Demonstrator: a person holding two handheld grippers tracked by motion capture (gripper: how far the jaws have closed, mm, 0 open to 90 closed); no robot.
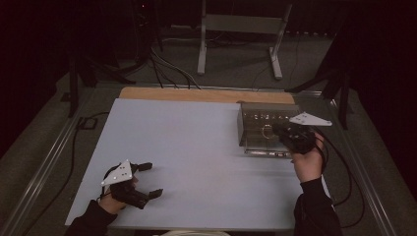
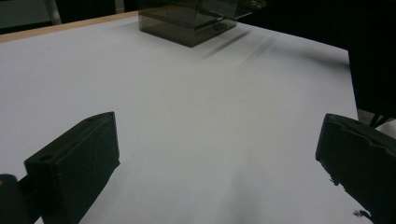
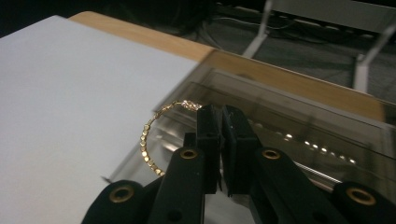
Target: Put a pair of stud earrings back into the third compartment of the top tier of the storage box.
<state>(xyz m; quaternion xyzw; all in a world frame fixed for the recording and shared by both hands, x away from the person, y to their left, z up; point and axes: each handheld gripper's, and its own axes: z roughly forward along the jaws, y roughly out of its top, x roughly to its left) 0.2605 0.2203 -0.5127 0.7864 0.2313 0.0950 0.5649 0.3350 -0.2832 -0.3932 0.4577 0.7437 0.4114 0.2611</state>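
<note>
A gold beaded bracelet (image 3: 150, 140) is pinched between the fingers of the right gripper (image 3: 219, 116), which are pressed together on it; in the right gripper view the loop of beads hangs out to the left of the fingers, its small clasp just beside their tips. In the high view the bracelet (image 1: 268, 132) is seen as a faint ring in front of the right gripper (image 1: 282, 132), held at the clear smoked box (image 1: 255, 123) near the far right corner of the desk (image 1: 196, 147). Whether the bracelet touches the box cannot be told. A row of small bright points is seen inside the box, too small to be identified. The right hand (image 1: 307, 162) is raised beside the box, and a dark sleeve (image 1: 314, 209) is seen below it.

The left gripper (image 1: 150, 179) is held low over the near left part of the desk, well apart from the box, with its fingers (image 2: 74, 163) spread wide and nothing between them. In the left gripper view, bare white surface lies between these fingers and the box (image 2: 187, 23); nothing stands in the way there.

The white top is bordered at the far edge by a wooden strip (image 1: 206, 95). Beyond the desk, a grey metal stand (image 1: 241, 29) is placed on the floor, with dark cables (image 1: 167, 69) trailing beside it. A metal rail (image 1: 44, 167) runs along the left side of the desk.
</note>
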